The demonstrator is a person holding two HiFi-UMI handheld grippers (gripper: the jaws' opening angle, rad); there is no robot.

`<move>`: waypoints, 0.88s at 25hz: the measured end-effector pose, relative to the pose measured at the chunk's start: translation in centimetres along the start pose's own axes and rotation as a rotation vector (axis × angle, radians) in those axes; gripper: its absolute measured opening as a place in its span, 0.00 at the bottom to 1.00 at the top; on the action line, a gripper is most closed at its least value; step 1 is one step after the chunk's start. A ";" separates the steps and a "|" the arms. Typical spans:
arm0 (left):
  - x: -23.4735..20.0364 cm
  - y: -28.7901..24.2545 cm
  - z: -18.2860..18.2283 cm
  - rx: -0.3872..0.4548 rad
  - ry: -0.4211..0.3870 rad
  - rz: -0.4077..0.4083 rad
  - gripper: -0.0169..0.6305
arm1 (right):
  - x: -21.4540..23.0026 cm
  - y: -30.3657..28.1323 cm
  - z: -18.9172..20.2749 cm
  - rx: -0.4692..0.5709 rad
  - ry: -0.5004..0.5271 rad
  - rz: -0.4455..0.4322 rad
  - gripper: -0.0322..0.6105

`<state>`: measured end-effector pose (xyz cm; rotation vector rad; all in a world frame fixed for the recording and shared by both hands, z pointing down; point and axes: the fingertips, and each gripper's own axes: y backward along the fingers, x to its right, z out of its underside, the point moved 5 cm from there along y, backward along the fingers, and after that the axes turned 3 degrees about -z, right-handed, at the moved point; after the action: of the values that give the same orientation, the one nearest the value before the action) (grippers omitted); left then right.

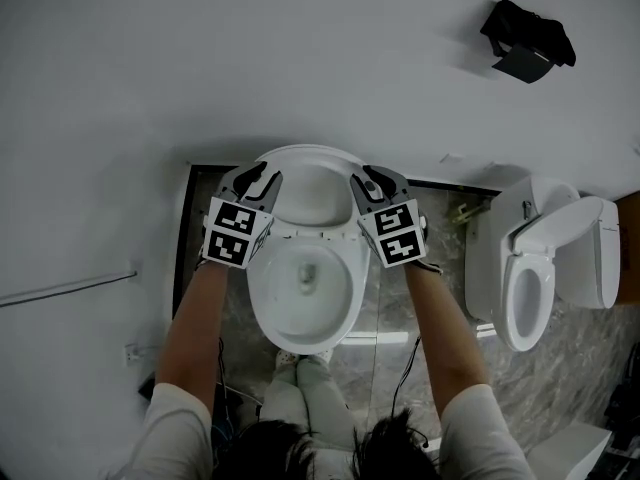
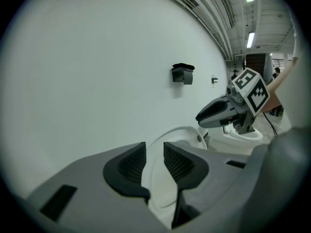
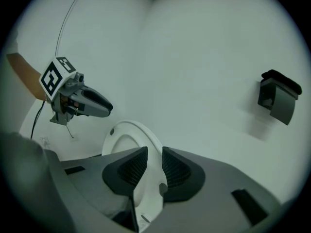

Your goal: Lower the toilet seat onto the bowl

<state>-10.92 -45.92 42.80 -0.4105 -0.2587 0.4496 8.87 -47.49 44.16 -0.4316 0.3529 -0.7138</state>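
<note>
The white toilet seat [image 1: 310,193] stands raised against the wall above the bowl [image 1: 262,298]. My left gripper [image 1: 262,178] sits at the seat's left edge and my right gripper [image 1: 362,176] at its right edge. In the left gripper view the seat rim [image 2: 180,132] fills the gap of my left gripper [image 2: 154,159], whose pads close on it. In the right gripper view the seat [image 3: 129,140] runs up between the pads of my right gripper [image 3: 154,165], which clamp its rim. Each gripper shows in the other's view: right gripper [image 2: 214,114], left gripper [image 3: 97,103].
A second toilet [image 1: 540,268] stands to the right. A black holder [image 1: 528,43] hangs on the white wall at upper right. A thin rail [image 1: 70,288] runs along the wall at left. The person's legs [image 1: 300,388] stand just in front of the bowl.
</note>
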 end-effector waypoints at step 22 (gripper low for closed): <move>-1.2 1.9 -0.4 0.054 0.094 -0.078 0.20 | 1.1 -3.5 1.6 -0.094 0.128 0.008 0.18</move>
<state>-12.54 -45.10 41.44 -0.3665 -0.1705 0.3592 8.45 -50.22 47.11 -0.4746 0.5098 -0.7209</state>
